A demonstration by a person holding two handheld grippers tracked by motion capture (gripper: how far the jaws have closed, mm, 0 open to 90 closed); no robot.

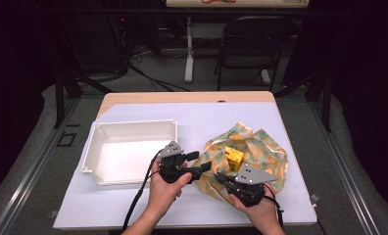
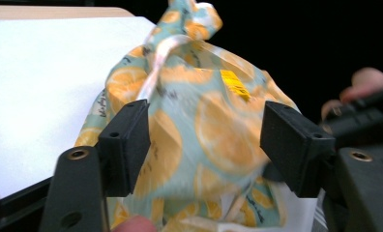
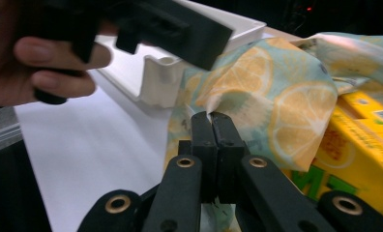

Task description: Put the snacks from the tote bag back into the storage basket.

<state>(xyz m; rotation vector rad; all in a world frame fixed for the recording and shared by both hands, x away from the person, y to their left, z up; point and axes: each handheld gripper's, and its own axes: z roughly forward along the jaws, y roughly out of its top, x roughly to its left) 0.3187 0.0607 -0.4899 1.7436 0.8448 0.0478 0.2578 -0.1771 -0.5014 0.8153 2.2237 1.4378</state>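
At table's right half, lemon-print cloth [image 1: 260,164] lies around yellow box [image 1: 233,156], R gripper [image 3: 212,118] pinched tight on its near edge, L gripper [image 2: 204,145] wide w/ cloth between jaws, unclamped: keep R pinch firm, lift slow & box should stay put.

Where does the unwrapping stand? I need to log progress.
Done: the cloth lies partly open, showing the yellow box. In hand: the right gripper pinches a cloth edge; the left gripper stands open beside the cloth. Left: the box is not yet in the white tray.
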